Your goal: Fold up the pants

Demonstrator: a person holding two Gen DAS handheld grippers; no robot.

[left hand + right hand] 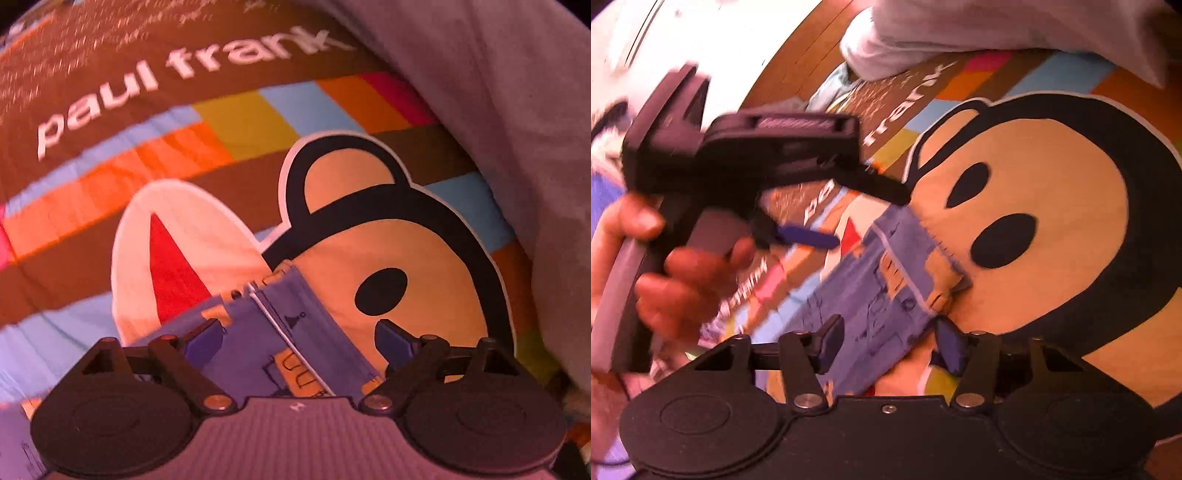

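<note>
Closest in, the left gripper (299,341) has its dark blue pads spread wide, straddling the small blue printed cotton pants (291,325) without pinching. The right gripper (890,341) gapes likewise over the frayed hem. The pants lie on a soft monkey-face bedspread (424,251), a rumpled grey blanket (517,110) bordering it.

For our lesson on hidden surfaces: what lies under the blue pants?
Under the blue pants lies the Paul Frank blanket; its monkey face shows beside them. The print directly beneath is covered. The open left gripper and right gripper straddle the pants.
</note>
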